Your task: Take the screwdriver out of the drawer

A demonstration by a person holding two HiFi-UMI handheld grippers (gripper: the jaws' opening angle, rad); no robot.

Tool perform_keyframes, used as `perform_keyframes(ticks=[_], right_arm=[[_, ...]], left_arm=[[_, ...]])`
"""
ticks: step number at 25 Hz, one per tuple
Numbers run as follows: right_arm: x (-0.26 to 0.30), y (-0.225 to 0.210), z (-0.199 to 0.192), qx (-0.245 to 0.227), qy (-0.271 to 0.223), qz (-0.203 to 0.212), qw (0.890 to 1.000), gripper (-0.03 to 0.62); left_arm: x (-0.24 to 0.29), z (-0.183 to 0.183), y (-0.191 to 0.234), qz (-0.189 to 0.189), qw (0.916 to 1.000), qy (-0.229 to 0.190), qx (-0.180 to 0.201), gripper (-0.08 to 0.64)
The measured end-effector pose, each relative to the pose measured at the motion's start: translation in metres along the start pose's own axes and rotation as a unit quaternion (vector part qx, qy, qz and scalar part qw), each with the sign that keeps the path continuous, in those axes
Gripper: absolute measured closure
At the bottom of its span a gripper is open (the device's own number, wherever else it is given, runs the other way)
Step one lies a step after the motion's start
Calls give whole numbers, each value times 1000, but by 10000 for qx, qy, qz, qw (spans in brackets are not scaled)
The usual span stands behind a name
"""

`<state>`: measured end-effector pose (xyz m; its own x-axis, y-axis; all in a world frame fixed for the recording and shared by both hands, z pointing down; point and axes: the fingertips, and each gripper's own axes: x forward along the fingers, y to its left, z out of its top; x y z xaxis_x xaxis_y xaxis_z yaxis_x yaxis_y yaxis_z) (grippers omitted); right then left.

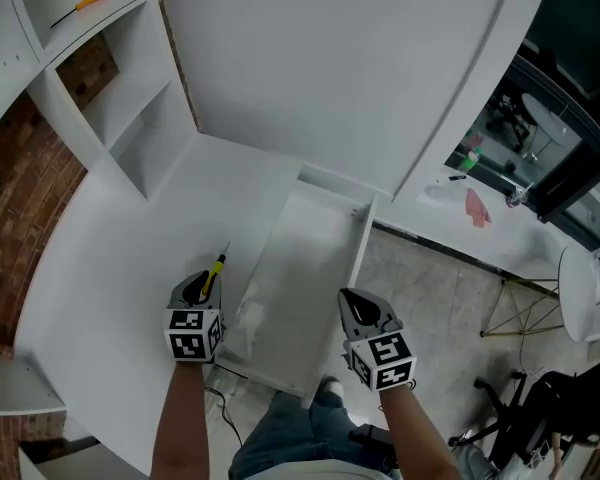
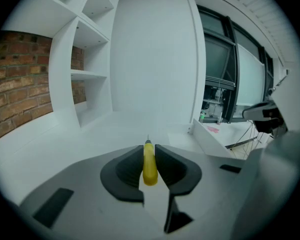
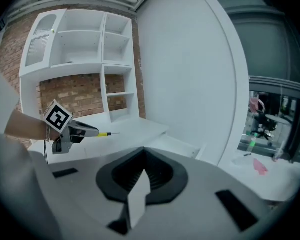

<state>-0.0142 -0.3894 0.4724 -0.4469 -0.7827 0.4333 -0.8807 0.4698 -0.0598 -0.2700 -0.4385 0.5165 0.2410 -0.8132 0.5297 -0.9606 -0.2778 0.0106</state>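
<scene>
My left gripper (image 1: 212, 280) is shut on a yellow-handled screwdriver (image 1: 216, 271), whose thin metal tip points forward over the white desk (image 1: 120, 238), left of the open drawer (image 1: 305, 288). In the left gripper view the yellow handle (image 2: 149, 163) sits clamped between the two dark jaws. The right gripper view shows the left gripper (image 3: 72, 133) at the left with the screwdriver (image 3: 105, 133) sticking out of it. My right gripper (image 1: 362, 311) hovers at the drawer's right wall, its jaws shut with nothing between them (image 3: 144, 170).
A white shelf unit (image 1: 100, 78) stands on the desk at the back left, with a second orange-handled screwdriver (image 1: 83, 4) on an upper shelf. A brick wall (image 1: 20, 188) lies behind. A curved white panel (image 1: 380, 68) rises behind the drawer. Chairs and a table stand at the right.
</scene>
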Motion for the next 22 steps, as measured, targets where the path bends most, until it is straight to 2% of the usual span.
perform_keyframes(ticks=[12,16,22], right_arm=[[43,14,-22,-21,467,203,9987,581],[51,15,-29,11,563,243,9981,581],[52,15,-31,-10,606,299,9977,581]], left_arm=[[39,-34,47,90,9987,462,-182,479],[47,-51,50,155,9972,724,-97,477],[51,-56,49,396,9956,850,73,458]])
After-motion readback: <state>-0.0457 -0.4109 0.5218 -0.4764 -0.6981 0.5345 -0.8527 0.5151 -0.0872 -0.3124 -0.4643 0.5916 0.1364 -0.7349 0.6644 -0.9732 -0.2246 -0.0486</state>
